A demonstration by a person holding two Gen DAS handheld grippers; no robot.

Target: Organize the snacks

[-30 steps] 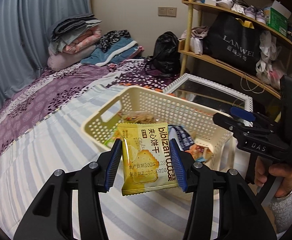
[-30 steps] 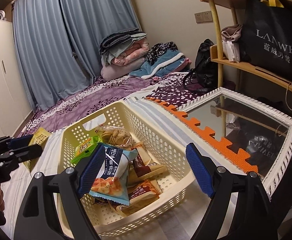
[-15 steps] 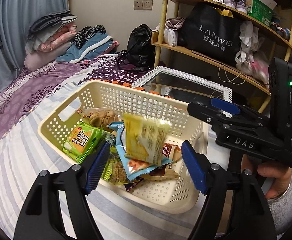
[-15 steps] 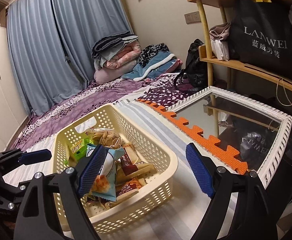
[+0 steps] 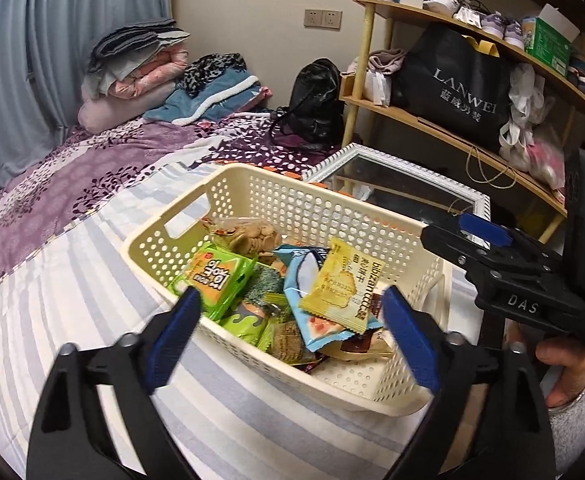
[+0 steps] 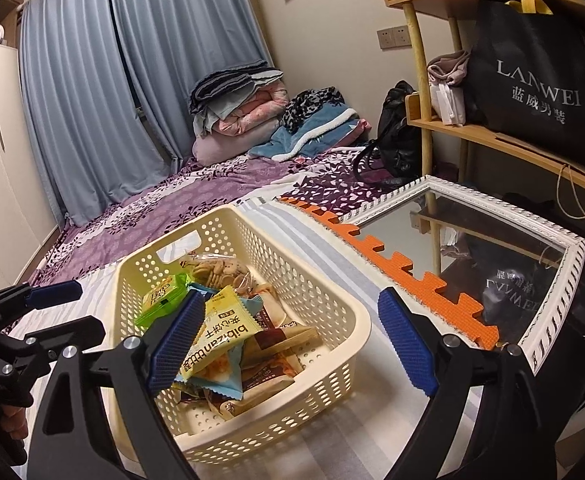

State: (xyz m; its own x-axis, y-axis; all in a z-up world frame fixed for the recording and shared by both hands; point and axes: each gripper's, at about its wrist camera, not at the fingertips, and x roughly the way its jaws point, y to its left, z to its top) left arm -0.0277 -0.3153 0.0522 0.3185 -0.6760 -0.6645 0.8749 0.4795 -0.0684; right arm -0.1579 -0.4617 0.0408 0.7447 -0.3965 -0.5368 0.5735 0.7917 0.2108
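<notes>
A cream perforated basket sits on the striped bed cover and holds several snack packs. A yellow biscuit packet lies on top of a light blue pack. A green pack and a clear bag of round crackers lie toward the far end. My left gripper is open and empty, just in front of the basket's near wall. My right gripper is open and empty above the basket's near end; it also shows in the left wrist view.
A white-framed mirror and an orange foam mat edge lie right of the basket. Wooden shelves with a black bag stand behind. Folded bedding is piled at the bed's far end by the curtains.
My left gripper opened and let go of the yellow biscuit packet, which dropped into the basket onto the blue pack. The left gripper has drawn back a little.
</notes>
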